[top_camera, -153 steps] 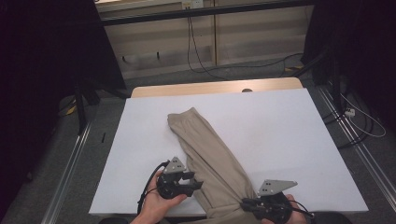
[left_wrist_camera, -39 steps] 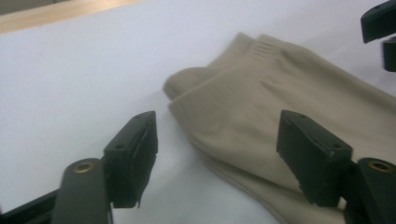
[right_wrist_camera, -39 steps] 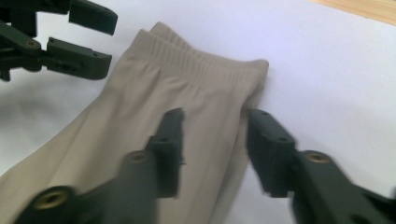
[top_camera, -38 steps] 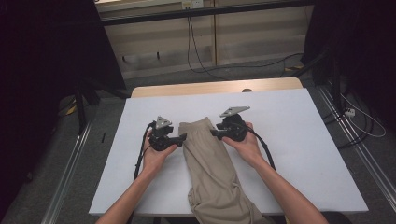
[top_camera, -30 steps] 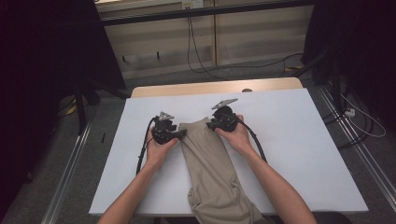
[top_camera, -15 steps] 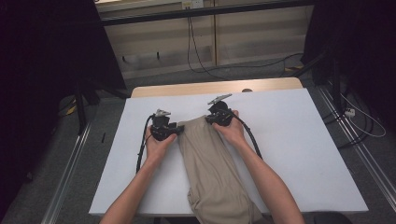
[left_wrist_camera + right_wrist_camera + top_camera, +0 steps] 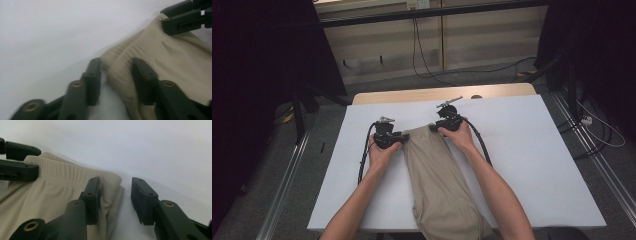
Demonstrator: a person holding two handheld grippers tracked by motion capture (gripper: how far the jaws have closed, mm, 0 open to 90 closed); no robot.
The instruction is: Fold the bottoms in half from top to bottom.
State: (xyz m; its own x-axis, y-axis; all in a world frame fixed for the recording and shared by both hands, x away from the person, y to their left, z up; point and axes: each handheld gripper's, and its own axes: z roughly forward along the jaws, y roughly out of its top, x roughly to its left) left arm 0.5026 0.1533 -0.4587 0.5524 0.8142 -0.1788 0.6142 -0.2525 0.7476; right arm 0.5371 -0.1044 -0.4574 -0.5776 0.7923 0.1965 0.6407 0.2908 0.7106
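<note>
Khaki trousers [image 7: 439,180] lie folded lengthwise on the white bench [image 7: 537,165], running from the waistband at mid-bench down to the near edge, where the cloth hangs over between the person's forearms. Both grippers sit at the waistband end — the left gripper [image 7: 398,140] at its left corner, the right gripper [image 7: 435,127] at its right corner. In the left gripper view the jaws stand apart, astride the folded corner of the ribbed waistband [image 7: 120,56], with one jaw resting on the cloth and the other on the bare bench. The right gripper view shows the same on the other side — jaws parted, one on the fabric's edge [image 7: 110,185], one over white bench, nothing clamped between them.
</note>
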